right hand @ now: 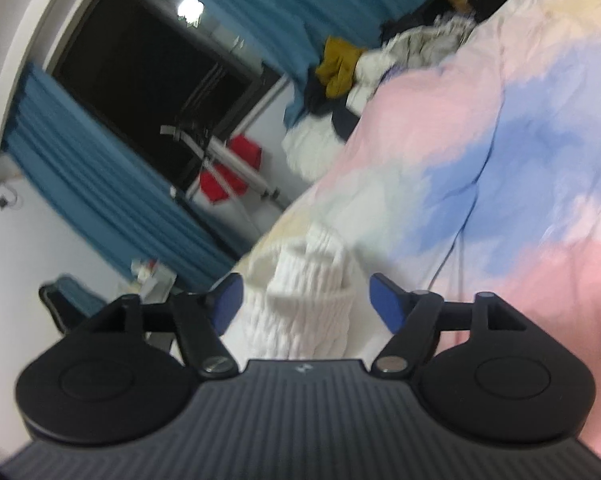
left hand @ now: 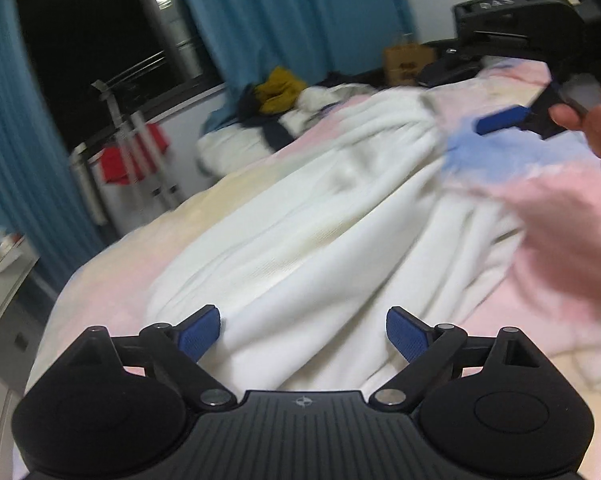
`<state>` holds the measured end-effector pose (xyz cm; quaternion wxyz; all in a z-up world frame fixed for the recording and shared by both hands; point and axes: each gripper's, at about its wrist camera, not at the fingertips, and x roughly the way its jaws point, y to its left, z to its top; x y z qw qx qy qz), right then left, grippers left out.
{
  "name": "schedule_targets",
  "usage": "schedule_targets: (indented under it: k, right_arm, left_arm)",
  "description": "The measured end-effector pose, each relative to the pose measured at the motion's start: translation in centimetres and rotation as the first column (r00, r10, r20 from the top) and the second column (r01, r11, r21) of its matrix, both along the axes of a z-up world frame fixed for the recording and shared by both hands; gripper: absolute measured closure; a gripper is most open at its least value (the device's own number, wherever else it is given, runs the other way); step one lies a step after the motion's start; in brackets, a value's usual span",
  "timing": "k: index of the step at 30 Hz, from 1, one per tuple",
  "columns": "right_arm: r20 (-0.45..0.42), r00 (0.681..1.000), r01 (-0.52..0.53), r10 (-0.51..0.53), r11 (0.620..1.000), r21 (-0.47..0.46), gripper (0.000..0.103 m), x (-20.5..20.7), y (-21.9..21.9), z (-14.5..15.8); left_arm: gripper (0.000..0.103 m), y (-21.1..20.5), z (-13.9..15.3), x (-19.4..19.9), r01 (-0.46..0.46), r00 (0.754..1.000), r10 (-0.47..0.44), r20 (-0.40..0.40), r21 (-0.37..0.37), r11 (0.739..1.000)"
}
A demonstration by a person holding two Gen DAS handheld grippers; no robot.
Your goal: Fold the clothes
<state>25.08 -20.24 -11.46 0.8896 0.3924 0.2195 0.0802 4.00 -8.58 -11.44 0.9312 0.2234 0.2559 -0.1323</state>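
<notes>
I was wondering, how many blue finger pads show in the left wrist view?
3. Two belong to the left tool, flanking the white sweater; one is on the right tool at upper right. Its other pad may be hidden.

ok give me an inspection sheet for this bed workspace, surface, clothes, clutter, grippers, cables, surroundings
Surface: pastel pink, blue and yellow bedspread, wrinkled.
Job's things: white knit garment spread rumpled on the bedspread; its ribbed cuff lies between the right gripper's open fingers.
Clutter: clothes pile at the far end of the bed, with a mustard piece; brown paper bag.
Grippers: left gripper open over the garment; right gripper open.
Cables: nothing seen for certain.
Surroundings: blue curtains, dark window, drying rack with a red item.
</notes>
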Motion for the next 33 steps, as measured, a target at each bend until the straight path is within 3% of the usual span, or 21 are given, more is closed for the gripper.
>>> schedule_targets:
  k: [4,10,12,18,19,21,22,24,26,30,33]
  right_arm:
    - [-0.053,0.998,-0.022,0.02,0.999,-0.037,0.02,2.0,2.2,-1.6]
    - [-0.013,0.997,-0.078,0.078,0.997,-0.007,0.017,3.5,3.7,-2.1]
    - [-0.013,0.995,-0.094,0.094,0.995,-0.03,0.017,3.4,4.4,-1.7]
    - [-0.056,0.992,-0.125,0.116,0.967,-0.222,0.013,4.0,7.0,-1.4]
    - [-0.059,0.993,-0.113,0.102,0.965,-0.238,0.015,4.1,7.2,-1.7]
    - [-0.061,0.996,-0.079,0.066,0.967,-0.242,0.033,4.1,7.2,-2.2]
    - [-0.061,0.997,-0.066,0.053,0.968,-0.241,0.037,3.9,7.1,-2.2]
    - [-0.028,0.999,-0.047,0.041,0.964,-0.263,0.056,3.2,7.3,-1.4]
    - [0.019,0.999,-0.031,0.037,0.964,-0.264,0.064,2.3,7.5,-0.4]
    - [0.103,0.994,0.009,0.021,0.96,-0.281,0.067,0.1,7.7,1.4]
    - [0.044,0.999,0.043,-0.032,0.958,-0.282,0.067,-1.2,6.6,0.5]
  left_arm:
    - [0.011,1.7,-0.1,0.3,-0.035,0.999,0.035,-0.005,0.004,0.999]
    - [0.019,2.4,-0.9,1.3,-0.059,0.998,0.059,0.02,0.025,0.998]
    - [0.027,2.4,-0.9,1.9,-0.071,0.997,0.07,0.024,0.022,0.997]
    - [0.054,2.4,-0.3,2.9,-0.091,0.995,0.091,0.033,-0.018,0.996]
    - [0.062,2.5,-0.1,2.7,-0.091,0.995,0.092,0.035,-0.021,0.996]
    - [0.08,2.7,0.4,2.3,-0.083,0.996,0.084,0.032,-0.033,0.996]
    - [0.082,2.9,0.7,2.0,-0.075,0.997,0.076,0.027,-0.044,0.996]
    - [0.087,3.1,1.4,1.4,-0.062,0.998,0.063,0.023,-0.056,0.996]
    - [0.089,3.4,2.0,0.7,-0.046,0.999,0.048,0.027,-0.067,0.997]
    - [0.089,4.5,3.0,-0.5,-0.001,1.0,0.001,0.004,-0.123,0.992]
    - [0.088,4.2,2.9,-0.7,0.039,0.998,-0.046,-0.041,-0.145,0.989]
